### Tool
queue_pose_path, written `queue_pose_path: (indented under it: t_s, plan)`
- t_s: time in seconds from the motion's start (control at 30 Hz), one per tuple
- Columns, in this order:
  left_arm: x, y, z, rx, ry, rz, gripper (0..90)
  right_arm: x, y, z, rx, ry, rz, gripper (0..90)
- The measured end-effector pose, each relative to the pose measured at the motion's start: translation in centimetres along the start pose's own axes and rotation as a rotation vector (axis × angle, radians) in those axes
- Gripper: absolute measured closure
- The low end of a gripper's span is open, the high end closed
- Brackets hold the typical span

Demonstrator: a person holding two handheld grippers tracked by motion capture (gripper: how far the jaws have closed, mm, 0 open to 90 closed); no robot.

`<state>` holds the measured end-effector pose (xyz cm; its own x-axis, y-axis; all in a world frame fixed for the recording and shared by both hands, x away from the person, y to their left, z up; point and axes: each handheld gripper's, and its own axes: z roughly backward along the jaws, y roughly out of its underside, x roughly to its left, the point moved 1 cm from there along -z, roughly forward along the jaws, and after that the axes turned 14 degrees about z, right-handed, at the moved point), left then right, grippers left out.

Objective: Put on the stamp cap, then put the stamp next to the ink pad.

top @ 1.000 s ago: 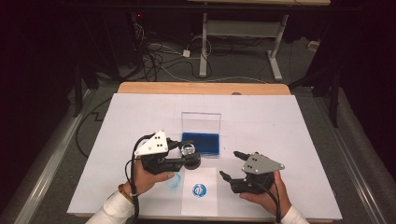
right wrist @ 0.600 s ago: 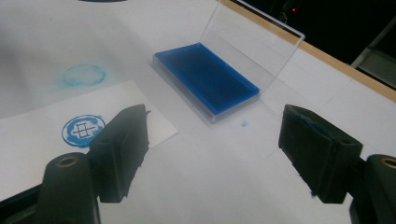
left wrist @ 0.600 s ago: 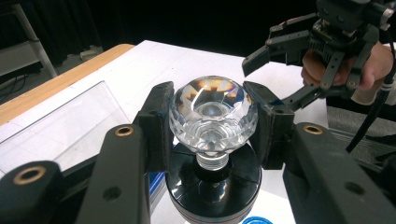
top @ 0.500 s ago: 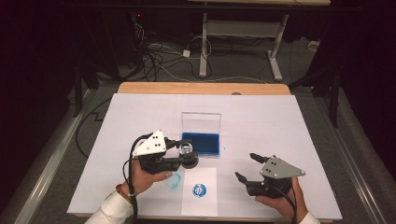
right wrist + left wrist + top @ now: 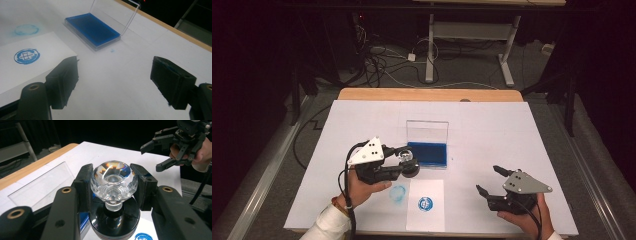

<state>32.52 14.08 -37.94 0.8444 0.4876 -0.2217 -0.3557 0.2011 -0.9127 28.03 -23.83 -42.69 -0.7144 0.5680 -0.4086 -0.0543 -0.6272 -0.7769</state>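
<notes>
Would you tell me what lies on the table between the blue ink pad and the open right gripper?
Only bare white tabletop, save a small blue speck beside the ink pad, in the right gripper view.

A white-covered table with a wooden far edge. An open blue ink pad lies mid-table; a stamped paper lies at the near edge, a blue smudge just left of it.

Faceted clear glass-like knob on glossy black base, transparent plastic case, matt white paper sheet, wooden desk edge
</notes>
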Motion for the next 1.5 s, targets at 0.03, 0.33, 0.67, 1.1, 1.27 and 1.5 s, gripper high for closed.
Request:
queue_pose_path:
  t_s: [0.03, 0.33, 0.67, 1.1, 1.27, 1.5]
  plan:
    - [0.1, -0.1, 0.1, -0.002, -0.003, -0.001, 54.3, 0.0, 0.1, 0.0, -0.004, -0.001, 0.0, 21.4]
    - [1.3, -0.7, 1.4, -0.038, -0.046, 0.012, 54.3, -0.2, 1.3, 1.0, -0.022, 0.052, -0.057, 20.0]
    - [2.3, -1.0, 1.6, -0.035, -0.077, 0.015, 54.3, -0.5, 1.9, 0.9, 0.0, 0.059, -0.076, 20.1]
    - [3.9, -1.2, 1.7, -0.027, -0.118, 0.038, 54.3, -0.5, 1.9, 0.3, 0.017, 0.039, -0.06, 20.5]
    - [4.9, -1.4, 1.6, -0.007, -0.144, 0.041, 54.3, -0.7, 1.9, 0.1, 0.033, 0.054, -0.051, 20.8]
    - [5.8, -1.5, 1.4, 0.009, -0.167, 0.04, 54.3, -0.8, 2.0, -0.3, 0.054, 0.043, -0.06, 21.2]
